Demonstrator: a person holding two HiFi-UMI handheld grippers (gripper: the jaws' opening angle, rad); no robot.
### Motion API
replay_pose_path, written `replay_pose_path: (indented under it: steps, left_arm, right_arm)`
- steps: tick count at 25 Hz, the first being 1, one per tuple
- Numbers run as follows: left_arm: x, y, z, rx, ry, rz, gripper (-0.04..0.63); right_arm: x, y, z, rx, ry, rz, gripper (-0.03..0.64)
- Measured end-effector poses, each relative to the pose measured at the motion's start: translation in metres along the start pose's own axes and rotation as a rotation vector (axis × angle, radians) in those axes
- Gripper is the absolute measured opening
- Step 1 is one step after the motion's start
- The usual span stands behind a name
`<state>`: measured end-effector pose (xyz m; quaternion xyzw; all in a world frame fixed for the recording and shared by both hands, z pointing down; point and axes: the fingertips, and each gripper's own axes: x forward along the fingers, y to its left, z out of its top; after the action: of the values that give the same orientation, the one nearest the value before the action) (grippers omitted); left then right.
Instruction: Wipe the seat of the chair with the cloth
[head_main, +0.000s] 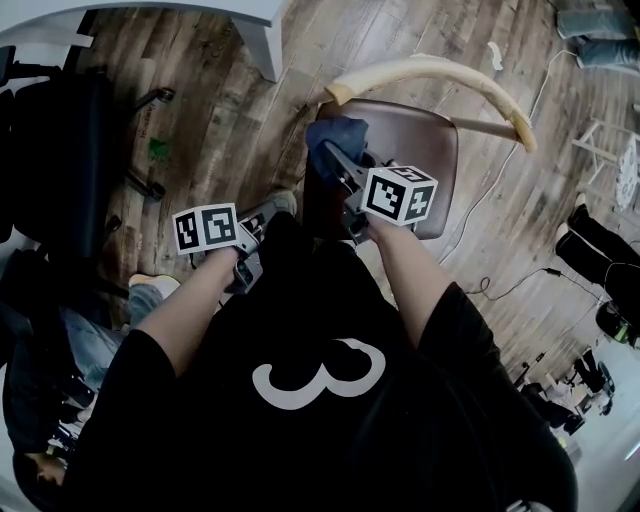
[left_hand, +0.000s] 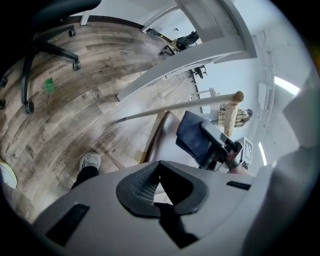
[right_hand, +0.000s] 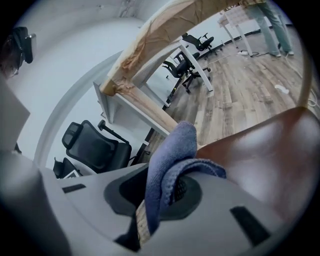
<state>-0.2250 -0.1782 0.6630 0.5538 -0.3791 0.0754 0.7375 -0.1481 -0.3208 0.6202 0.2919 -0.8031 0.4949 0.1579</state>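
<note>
the right gripper (right_hand: 160, 186) has its jaws clamped on a blue cloth (right_hand: 170, 150). the fabric is folded and bunches up out of the jaws, draping over one pad. in the head view the cloth (head_main: 335, 135) sits at the corner of the chair's glossy brown seat (head_main: 425, 150), just below the left end of the curved pale wooden backrest (head_main: 430, 68). whether the cloth presses on the seat or hangs just above it cannot be told. in the right gripper view the seat (right_hand: 265, 150) fills the area just beyond the jaws.

the left gripper (left_hand: 159, 170) is held back near the person's body, off the chair's left side. its jaws are together with nothing between them. its camera looks across the wood floor (left_hand: 75, 100), past a pale shoe (left_hand: 91, 161), to the other gripper and the cloth. a black office chair (head_main: 60, 150) stands well apart on the left.
</note>
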Motion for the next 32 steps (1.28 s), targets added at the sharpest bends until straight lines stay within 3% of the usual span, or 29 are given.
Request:
replay_pose_path:
  steps: [6, 13, 22, 32]
  left_arm:
    - [0.005, 0.021, 0.004, -0.025, 0.015, 0.004, 0.014]
    - [0.012, 0.035, 0.011, -0.031, 0.030, -0.003, 0.014]
    - [0.012, 0.066, 0.005, -0.044, 0.063, 0.032, 0.014]
    - [0.012, 0.069, 0.013, -0.041, 0.053, 0.032, 0.014]
  right_arm:
    - [0.030, -0.017, -0.001, -0.100, 0.048, -0.068, 0.043]
    - [0.051, -0.034, -0.009, -0.322, 0.146, -0.150, 0.043]
    - [0.054, -0.075, -0.027, -0.265, 0.193, -0.297, 0.043]
    - [0.048, -0.092, -0.024, -0.273, 0.178, -0.352, 0.043]
